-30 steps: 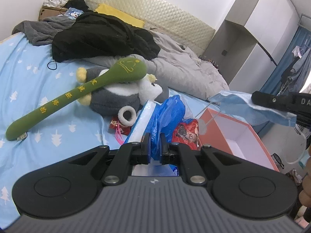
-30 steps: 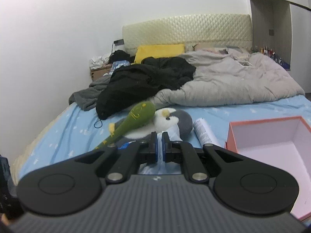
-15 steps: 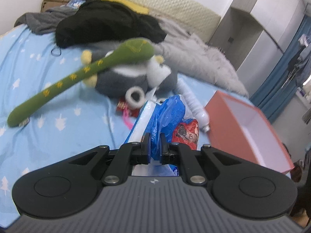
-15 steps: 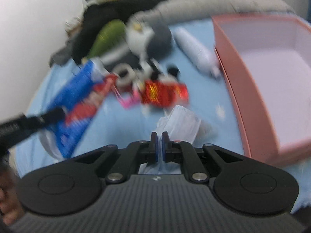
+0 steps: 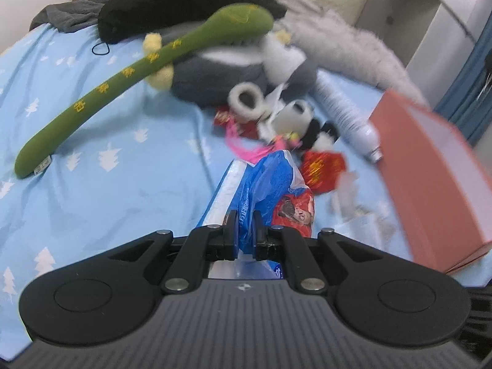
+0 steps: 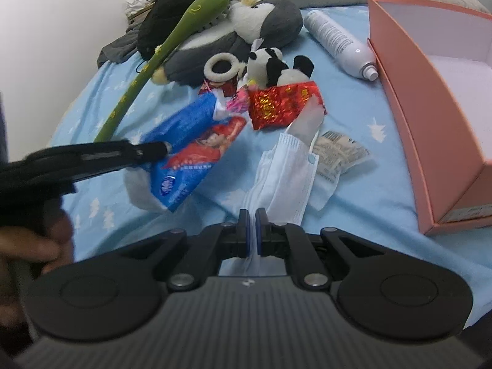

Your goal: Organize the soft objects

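Clamping blue tissue pack (image 6: 184, 150) in left tool (image 5: 244, 230), face mask (image 6: 283, 178) in right tool (image 6: 252, 229), both lengthwise away.

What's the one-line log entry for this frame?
left gripper: shut on blue tissue pack | right gripper: shut on face mask | pink box: open, right of clutter

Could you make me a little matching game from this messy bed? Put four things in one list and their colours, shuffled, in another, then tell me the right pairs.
Things:
1. long plush stick
2. open box
3. face mask
4. small panda toy

Colours:
A. black and white
B. green
C. salmon pink outside
D. pale blue and white

Pairs: 1-B, 2-C, 3-D, 4-A.

The right gripper has the face mask between its jaws; the other three things rest on the blue bedsheet.
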`<state>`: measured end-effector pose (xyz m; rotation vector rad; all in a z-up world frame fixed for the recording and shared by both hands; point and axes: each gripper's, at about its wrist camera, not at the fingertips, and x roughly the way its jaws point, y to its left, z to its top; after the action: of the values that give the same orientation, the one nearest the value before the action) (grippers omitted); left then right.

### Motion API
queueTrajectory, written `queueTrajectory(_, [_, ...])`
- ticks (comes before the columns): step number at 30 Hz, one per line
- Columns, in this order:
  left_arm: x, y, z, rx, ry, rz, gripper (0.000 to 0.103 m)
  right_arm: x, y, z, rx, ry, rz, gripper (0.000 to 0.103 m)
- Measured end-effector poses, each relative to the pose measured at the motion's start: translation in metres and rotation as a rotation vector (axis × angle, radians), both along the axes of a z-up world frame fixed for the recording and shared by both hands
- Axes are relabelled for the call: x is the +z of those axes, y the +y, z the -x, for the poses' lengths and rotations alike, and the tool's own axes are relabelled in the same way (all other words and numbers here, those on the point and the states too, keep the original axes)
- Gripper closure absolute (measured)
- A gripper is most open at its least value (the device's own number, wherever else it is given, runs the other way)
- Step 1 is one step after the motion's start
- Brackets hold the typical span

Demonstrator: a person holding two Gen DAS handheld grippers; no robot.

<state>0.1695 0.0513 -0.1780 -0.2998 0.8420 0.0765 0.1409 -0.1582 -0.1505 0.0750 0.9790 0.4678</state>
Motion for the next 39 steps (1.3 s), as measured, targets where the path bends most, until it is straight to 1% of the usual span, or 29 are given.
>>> queueTrajectory(2, [-0.005,0.004,-0.004,-0.013,0.026,0.011,0.092,-0.001,0.001,0.001,0.002,-0.005,0.0,0.095])
queueTrajectory(4, [-0.004,0.006,-0.007,-0.014,0.047,0.016,0.084,0.0,0.001,0.003,0.002,-0.016,0.003,0.096])
queueTrajectory(5, [0.0,0.007,-0.008,-0.015,0.044,0.015,0.077,0.0,0.001,0.004,0.002,-0.024,0.008,0.096])
queueTrajectory(6, [0.006,0.008,-0.008,-0.016,0.027,0.026,0.075,0.001,0.001,0.004,0.002,-0.032,0.012,0.096])
queueTrajectory(8, [0.022,0.007,-0.012,-0.047,-0.017,0.075,0.074,0.0,0.0,0.003,0.003,-0.041,0.015,0.096])
queueTrajectory(10, [0.036,0.001,-0.021,-0.092,-0.046,0.09,0.074,-0.002,0.0,0.003,0.001,-0.044,0.017,0.095])
queueTrajectory(12, [0.044,-0.009,-0.034,-0.165,-0.071,0.115,0.074,-0.005,-0.001,0.003,0.002,-0.039,0.009,0.096])
queueTrajectory(15, [0.039,-0.029,-0.062,-0.26,-0.031,0.145,0.074,-0.009,-0.001,0.004,0.002,-0.043,0.008,0.096])
queueTrajectory(17, [0.03,-0.042,-0.081,-0.298,0.011,0.161,0.074,-0.011,-0.002,0.005,0.0,-0.042,-0.002,0.096])
queueTrajectory(20, [0.016,-0.062,-0.104,-0.352,0.054,0.159,0.074,-0.012,-0.005,0.003,-0.007,-0.047,-0.009,0.096])
queueTrajectory(22, [0.006,-0.073,-0.115,-0.369,0.08,0.148,0.074,-0.012,-0.008,0.002,-0.01,-0.051,-0.013,0.096])
queueTrajectory(28, [-0.019,-0.095,-0.138,-0.393,0.127,0.06,0.074,-0.014,-0.015,0.0,-0.013,-0.051,-0.035,0.096])
queueTrajectory(31, [-0.029,-0.101,-0.145,-0.411,0.146,0.045,0.074,-0.016,-0.018,-0.001,-0.017,-0.047,-0.048,0.096])
queueTrajectory(37, [-0.036,-0.111,-0.153,-0.418,0.158,-0.028,0.074,-0.02,-0.018,-0.001,-0.014,-0.04,-0.061,0.096])
queueTrajectory(39, [-0.039,-0.115,-0.155,-0.424,0.168,-0.068,0.072,-0.021,-0.017,-0.001,-0.013,-0.037,-0.061,0.096])
